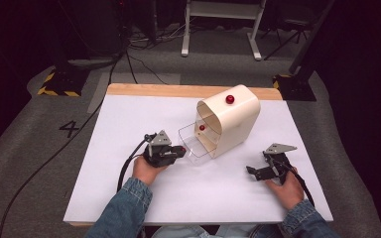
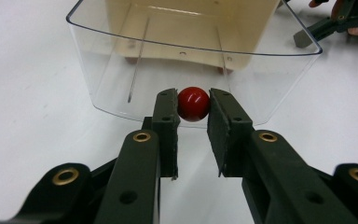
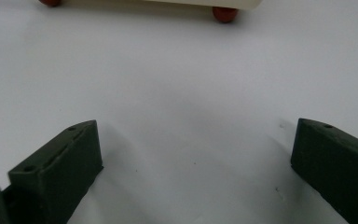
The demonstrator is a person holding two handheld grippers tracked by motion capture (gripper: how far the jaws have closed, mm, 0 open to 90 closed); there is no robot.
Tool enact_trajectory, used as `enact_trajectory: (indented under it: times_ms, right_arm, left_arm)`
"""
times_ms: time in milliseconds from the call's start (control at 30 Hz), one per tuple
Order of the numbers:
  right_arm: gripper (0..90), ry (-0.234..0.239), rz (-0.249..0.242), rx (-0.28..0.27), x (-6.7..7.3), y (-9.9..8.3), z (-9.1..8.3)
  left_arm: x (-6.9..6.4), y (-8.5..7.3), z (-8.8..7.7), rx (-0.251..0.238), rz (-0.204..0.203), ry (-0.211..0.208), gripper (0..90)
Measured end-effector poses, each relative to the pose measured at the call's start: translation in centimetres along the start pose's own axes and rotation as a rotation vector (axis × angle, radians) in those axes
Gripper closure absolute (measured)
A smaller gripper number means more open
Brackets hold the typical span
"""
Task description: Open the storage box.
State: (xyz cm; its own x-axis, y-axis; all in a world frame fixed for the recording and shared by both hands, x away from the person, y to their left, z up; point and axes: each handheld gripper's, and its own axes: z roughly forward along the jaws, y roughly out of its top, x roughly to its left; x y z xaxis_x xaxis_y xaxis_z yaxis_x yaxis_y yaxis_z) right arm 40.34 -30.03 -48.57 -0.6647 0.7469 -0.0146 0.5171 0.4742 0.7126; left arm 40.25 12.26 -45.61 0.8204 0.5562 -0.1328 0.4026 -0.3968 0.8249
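A lab or recording studio is suggested by the white table (image 1: 129,163) set on grey carpet (image 1: 25,163), hazard-striped stand bases (image 1: 57,90), trailing cables (image 1: 144,47) and a floor number "4" (image 1: 69,129).

Left gripper (image 2: 193,116) clamped — right gripper (image 3: 193,154) spread wide.

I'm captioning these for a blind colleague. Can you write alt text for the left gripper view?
Two black jaws of the left gripper clamp the red knob on the front of a clear plastic drawer, pulled out of a cream cabinet on a white table.
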Motion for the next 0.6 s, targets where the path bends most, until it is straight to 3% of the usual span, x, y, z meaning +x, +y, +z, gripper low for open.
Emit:
enact_trajectory:
  times_ms: [200, 233, 267, 400, 600]
  right_arm:
    - [1.7, 0.001, 0.0, -0.001, -0.01, 0.0, 0.01]
    - [1.7, 0.001, 0.0, -0.001, -0.01, 0.0, 0.01]
    - [1.7, 0.001, 0.0, -0.001, 0.0, 0.0, 0.01]
    - [1.7, 0.0, 0.0, -0.001, 0.0, -0.01, 0.0]
    - [1.7, 0.0, 0.0, -0.002, 0.01, -0.02, 0.0]
  left_arm:
    - [0.06, -0.4, -0.08, 0.01, 0.001, -0.002, 72.8]
    - [0.04, -0.4, 0.01, 0.007, -0.003, -0.001, 70.2]
    - [0.05, -0.39, 0.04, 0.006, -0.007, 0.0, 60.5]
    - [0.03, -0.35, 0.13, 0.015, -0.021, 0.002, 44.7]
    - [-0.15, -0.22, -0.72, 0.022, -0.013, 0.009, 41.1]
